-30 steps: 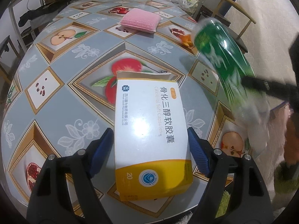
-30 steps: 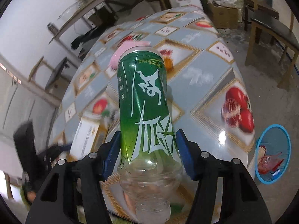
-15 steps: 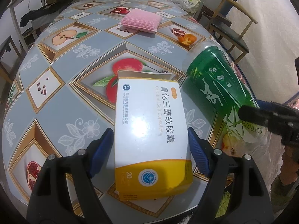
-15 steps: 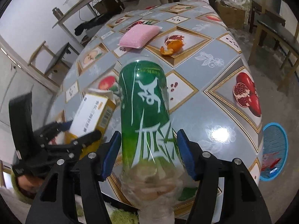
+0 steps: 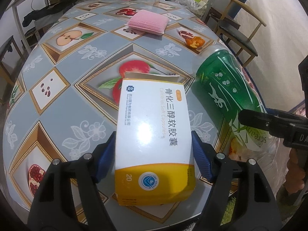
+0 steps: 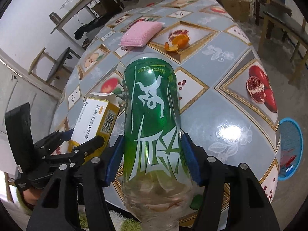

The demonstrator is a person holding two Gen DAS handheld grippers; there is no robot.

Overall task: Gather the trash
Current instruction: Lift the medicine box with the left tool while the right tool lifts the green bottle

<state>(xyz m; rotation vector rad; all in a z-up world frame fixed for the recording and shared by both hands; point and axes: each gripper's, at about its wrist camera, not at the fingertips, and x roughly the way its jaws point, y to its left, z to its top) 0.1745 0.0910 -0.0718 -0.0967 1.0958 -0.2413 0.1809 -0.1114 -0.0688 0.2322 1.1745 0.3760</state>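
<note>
Round table (image 5: pixel 57 115) with a glossy fruit-print oilcloth takes up most of the room, wooden chairs around it. Using the medicine box (image 5: pixel 154 134) as the landmark: it's a white-and-yellow cardboard carton, top flap popped open, sitting right between the blue ribbed pads of the left gripper (image 5: pixel 154 161). Those jaws are closing and the pads look pressed against both long sides, so it's clamped on the box near the table's front edge.

Just to the box's right is the green bottle (image 6: pixel 152 127), clear plastic with a shiny green sleeve, base pointing away, and the right gripper (image 6: pixel 152 159) is squeezed onto its lower label from both sides. Its neck is cut off at the bottom of the right wrist view, so can't say if there's a cap.

Further back from the box: orange peel (image 5: pixel 194 41), then a fuzzy pink sponge (image 5: pixel 147 23). On the floor beyond the bottle, a blue bin (image 6: pixel 290 148) is half hidden by the table rim, its contents unclear.
</note>
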